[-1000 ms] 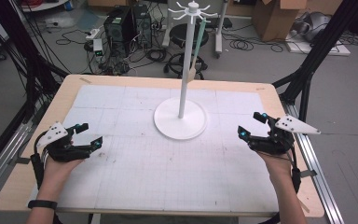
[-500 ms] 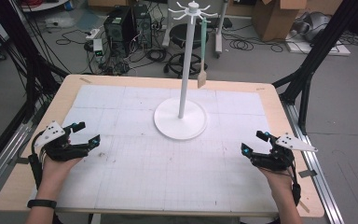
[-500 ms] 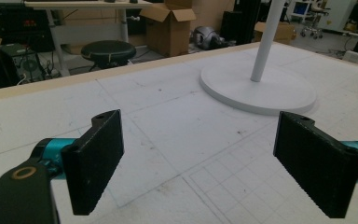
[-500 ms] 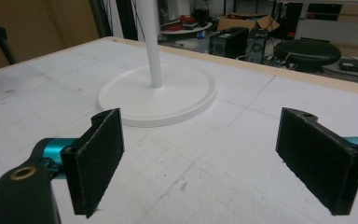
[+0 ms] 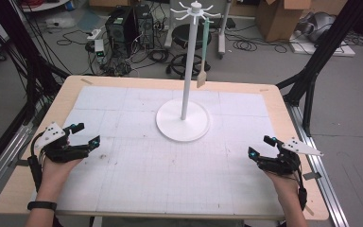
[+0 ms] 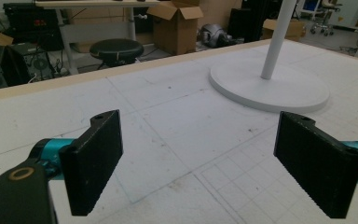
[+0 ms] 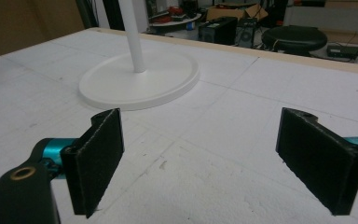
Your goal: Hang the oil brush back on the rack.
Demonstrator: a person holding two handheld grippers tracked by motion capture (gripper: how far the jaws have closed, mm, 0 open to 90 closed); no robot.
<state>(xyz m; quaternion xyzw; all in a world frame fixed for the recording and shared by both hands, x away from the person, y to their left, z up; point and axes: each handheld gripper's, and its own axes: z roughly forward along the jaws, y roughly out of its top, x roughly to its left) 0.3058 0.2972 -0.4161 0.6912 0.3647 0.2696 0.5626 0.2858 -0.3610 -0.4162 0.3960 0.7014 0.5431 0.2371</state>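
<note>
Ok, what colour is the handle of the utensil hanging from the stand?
Light green handle, with a pale tan blade below; the high view shows it best.

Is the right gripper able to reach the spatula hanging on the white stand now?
Probably yes: the right gripper is open, nothing lies between it and the stand, though the spatula hangs high.

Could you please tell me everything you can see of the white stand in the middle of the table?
The white stand looks like painted metal or plastic, though I cannot tell which. It has a round, flat base with a low rim, resting on the white mat past the table's middle. A slim pole rises upright from the base's centre to a crown of short radial hooks. A green-handled utensil with a pale blade hangs from one hook. Neither claw touches the stand.
</note>
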